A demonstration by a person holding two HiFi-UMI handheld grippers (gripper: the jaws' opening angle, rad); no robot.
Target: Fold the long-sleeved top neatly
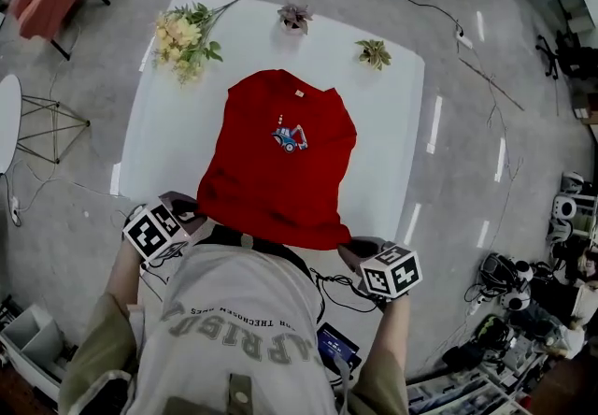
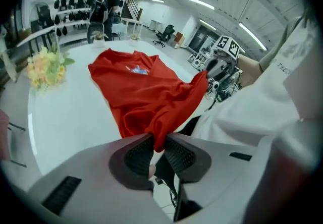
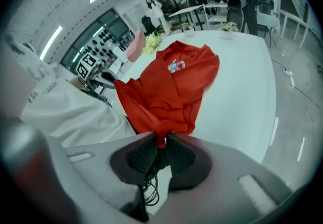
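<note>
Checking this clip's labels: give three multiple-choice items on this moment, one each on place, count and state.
1. Where on the table is the bouquet? A far left corner; B near edge; C centre.
2. How many small plants stand at the far end? A one; B two; C four.
3. How do the left gripper and right gripper stand to the top? A open above it; B shut beside it; C shut on it.
Answers: 1 A, it lies at the far left; 2 B, two show there; 3 C, each pinches red cloth.
</note>
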